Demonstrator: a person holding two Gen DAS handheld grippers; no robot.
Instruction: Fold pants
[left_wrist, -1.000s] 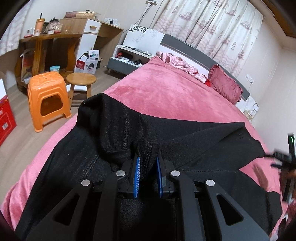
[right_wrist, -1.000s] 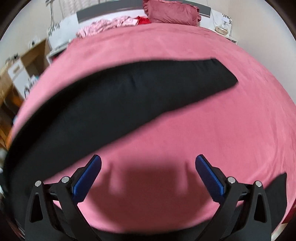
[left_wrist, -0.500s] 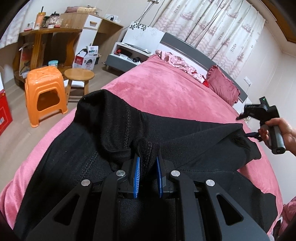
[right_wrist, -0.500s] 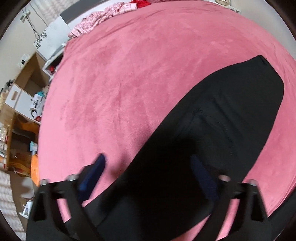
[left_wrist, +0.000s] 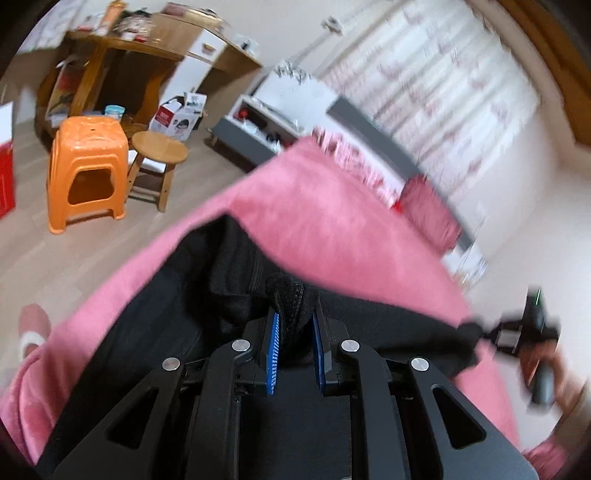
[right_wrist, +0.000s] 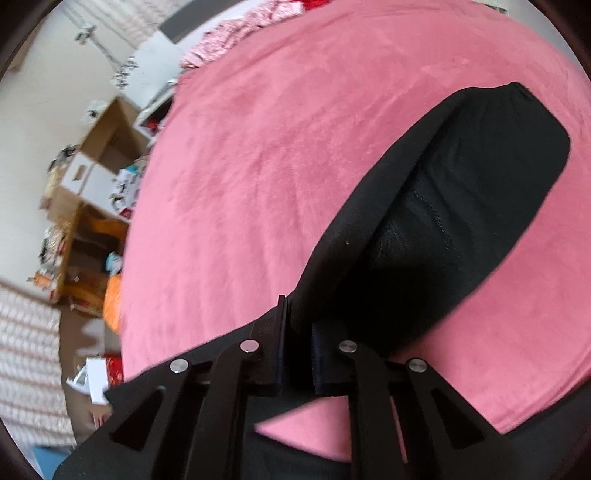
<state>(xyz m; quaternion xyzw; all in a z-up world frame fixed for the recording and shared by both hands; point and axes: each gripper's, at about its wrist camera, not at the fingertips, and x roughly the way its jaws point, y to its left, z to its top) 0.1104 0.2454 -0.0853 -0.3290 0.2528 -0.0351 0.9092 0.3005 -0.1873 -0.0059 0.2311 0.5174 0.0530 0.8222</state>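
Observation:
Black pants (left_wrist: 177, 325) lie across a pink bed (left_wrist: 332, 236). My left gripper (left_wrist: 294, 317) is shut on a bunched fold of the pants, which pokes up between its blue pads (left_wrist: 272, 347). At the right edge of the blurred left wrist view, a hand holds my right gripper (left_wrist: 517, 332) at the far end of the pants. In the right wrist view my right gripper (right_wrist: 297, 321) is shut on an edge of the pants (right_wrist: 461, 206), and the cloth stretches away over the bed (right_wrist: 277, 166) towards the upper right.
Left of the bed stand an orange plastic stool (left_wrist: 86, 170), a round wooden stool (left_wrist: 159, 153) and a cluttered wooden desk (left_wrist: 122, 48). A red pillow (left_wrist: 430, 206) and pink clothes lie by the headboard. A slippered foot (left_wrist: 31, 328) shows at the bed's near left corner.
My right gripper came from open over bare bed onto the pants and shut on their edge. The left gripper has risen and rolled, keeping its hold on the cloth.

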